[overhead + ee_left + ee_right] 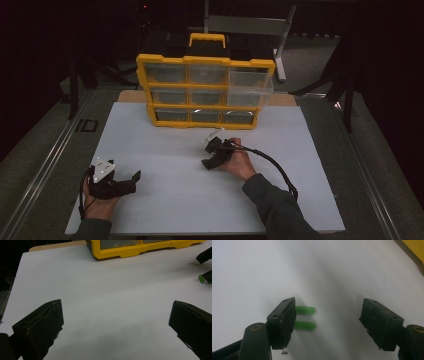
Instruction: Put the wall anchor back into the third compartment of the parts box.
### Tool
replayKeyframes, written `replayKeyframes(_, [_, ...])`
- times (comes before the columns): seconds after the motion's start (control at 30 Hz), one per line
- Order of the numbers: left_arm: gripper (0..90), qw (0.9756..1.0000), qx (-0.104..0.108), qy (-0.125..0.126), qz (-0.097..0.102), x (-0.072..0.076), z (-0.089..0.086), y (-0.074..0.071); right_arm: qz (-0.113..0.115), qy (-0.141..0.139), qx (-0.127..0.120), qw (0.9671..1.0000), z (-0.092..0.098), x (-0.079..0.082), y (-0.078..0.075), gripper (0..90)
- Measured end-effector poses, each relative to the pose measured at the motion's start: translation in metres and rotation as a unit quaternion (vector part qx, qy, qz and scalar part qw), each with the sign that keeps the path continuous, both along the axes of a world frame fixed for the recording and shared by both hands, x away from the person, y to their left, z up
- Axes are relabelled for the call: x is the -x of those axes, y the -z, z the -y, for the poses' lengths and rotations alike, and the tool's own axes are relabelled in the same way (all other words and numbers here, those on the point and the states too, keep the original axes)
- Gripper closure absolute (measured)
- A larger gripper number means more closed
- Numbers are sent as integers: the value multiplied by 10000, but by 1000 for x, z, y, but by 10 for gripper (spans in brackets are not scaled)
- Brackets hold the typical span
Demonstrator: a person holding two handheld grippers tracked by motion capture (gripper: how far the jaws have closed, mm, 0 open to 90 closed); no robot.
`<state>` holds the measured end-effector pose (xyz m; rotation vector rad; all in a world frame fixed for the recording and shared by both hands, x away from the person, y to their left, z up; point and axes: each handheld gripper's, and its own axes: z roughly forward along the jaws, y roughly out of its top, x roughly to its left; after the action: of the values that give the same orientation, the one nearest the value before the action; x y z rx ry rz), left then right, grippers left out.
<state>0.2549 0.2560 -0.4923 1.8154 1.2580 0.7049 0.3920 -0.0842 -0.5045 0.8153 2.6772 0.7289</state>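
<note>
Two green bars [305, 318], smooth, oblong

- The tabletop [165, 165] has a flat white matt top, smooth like painted board or laminate, with a strip of bare light wood [131, 96] peeking out at the far edge.
- The organizer [205, 92] is a moulded yellow plastic frame, slightly shiny, with clear plastic drawers [250, 87] that catch a bit of glare; its handle has a black insert.
- The right gripper [328, 322] is matt black plastic, with visible screw holes on its jaw blocks.
- The left gripper [116, 322] has dull black jaws with a rough, worn-looking edge.
- Two small green pieces [305, 317] look like glossy plastic, though blurred.
- The sleeve [277, 205] is dark, soft cloth.
</note>
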Motion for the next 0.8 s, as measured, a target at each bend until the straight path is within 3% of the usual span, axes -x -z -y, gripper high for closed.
replayKeyframes(0.17, [1, 10000, 0, 2, -6, 0, 0, 0, -44, -3, 10, 10000, -3, 2, 2, 280])
replayKeyframes(0.53, [1, 10000, -5, -1, -5, 0, 0, 0, -109, 95, 86, 9999, 12, -1, 1, 290])
replayKeyframes(0.8, [1, 10000, -12, -2, -7, 0, 0, 0, -436, -79, -61, 9990, 20, 2, -1, 499])
